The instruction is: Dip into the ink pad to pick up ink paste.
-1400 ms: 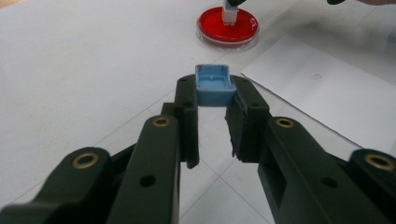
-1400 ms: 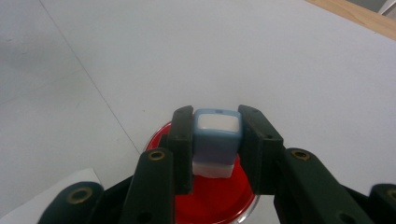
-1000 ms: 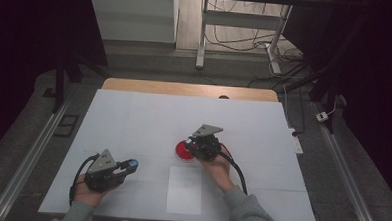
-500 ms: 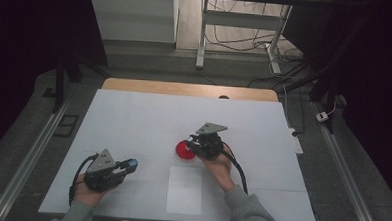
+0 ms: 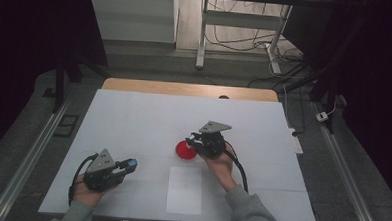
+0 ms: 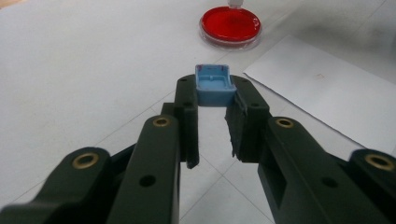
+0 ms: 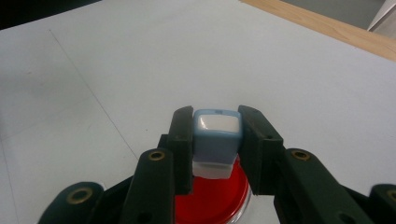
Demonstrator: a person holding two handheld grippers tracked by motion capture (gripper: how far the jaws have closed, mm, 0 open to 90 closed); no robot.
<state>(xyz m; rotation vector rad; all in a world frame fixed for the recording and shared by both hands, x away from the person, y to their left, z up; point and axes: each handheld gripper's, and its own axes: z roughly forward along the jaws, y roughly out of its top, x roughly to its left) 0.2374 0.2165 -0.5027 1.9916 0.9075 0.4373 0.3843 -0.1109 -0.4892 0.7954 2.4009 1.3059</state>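
Left gripper [image 5: 126,164], near the table's front-left, is clamped on a small blue plastic cap [image 6: 214,85], hollow side up. Right gripper [image 7: 215,140] clamps a blue-and-white plastic block [image 7: 215,135] directly above the red round petri dish [image 5: 186,150], which lies far nearer this hand.

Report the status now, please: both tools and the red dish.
Left tool shut on small blue plastic cap. Right tool shut on blue-and-white stamp block, above round red dish. Nothing in the way.

no readable text, labels, brands, numbers or signs on anything
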